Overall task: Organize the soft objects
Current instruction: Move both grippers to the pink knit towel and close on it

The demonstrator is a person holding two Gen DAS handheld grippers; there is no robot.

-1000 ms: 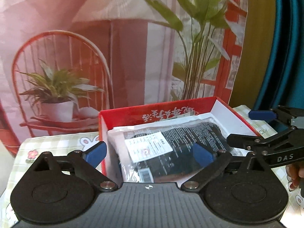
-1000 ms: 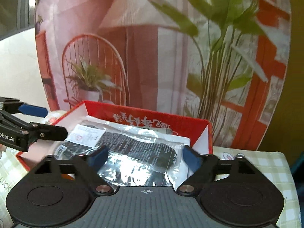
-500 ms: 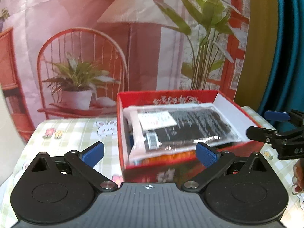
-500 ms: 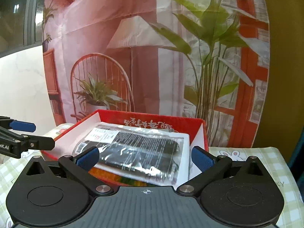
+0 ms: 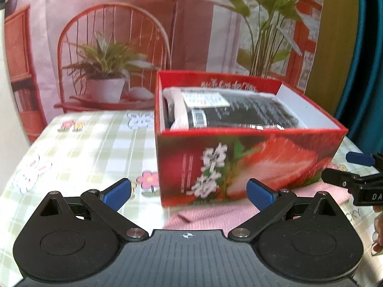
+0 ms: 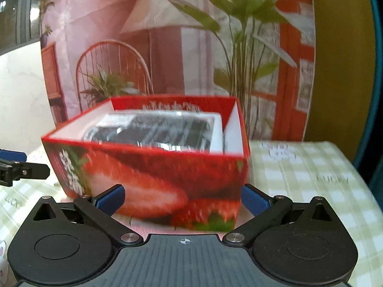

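Observation:
A red strawberry-print box [image 5: 239, 165] stands on the table with a clear packet of black fabric [image 5: 241, 112] lying on top of its contents. A pink cloth [image 5: 239, 215] lies on the table at the box's near side, partly under it. My left gripper [image 5: 189, 192] is open and empty, low in front of the box. The right gripper [image 6: 183, 199] is open wide, its blue pads [image 6: 255, 202] flanking the box's [image 6: 153, 167] near corner in the picture, with nothing held. The packet [image 6: 155, 131] shows there too. Each gripper appears at the edge of the other's view.
The table wears a green checked cloth [image 5: 79, 148] with rabbit and flower prints. A printed backdrop [image 5: 115, 47] of a chair and plants hangs behind the box. A teal curtain [image 5: 366, 59] hangs at the right. A person's fingers [image 5: 377, 234] show at the right edge.
Both grippers have pulled back from over the box and sunk, so its strawberry front face now shows. The packet stays in the box. The pink cloth has come into view.

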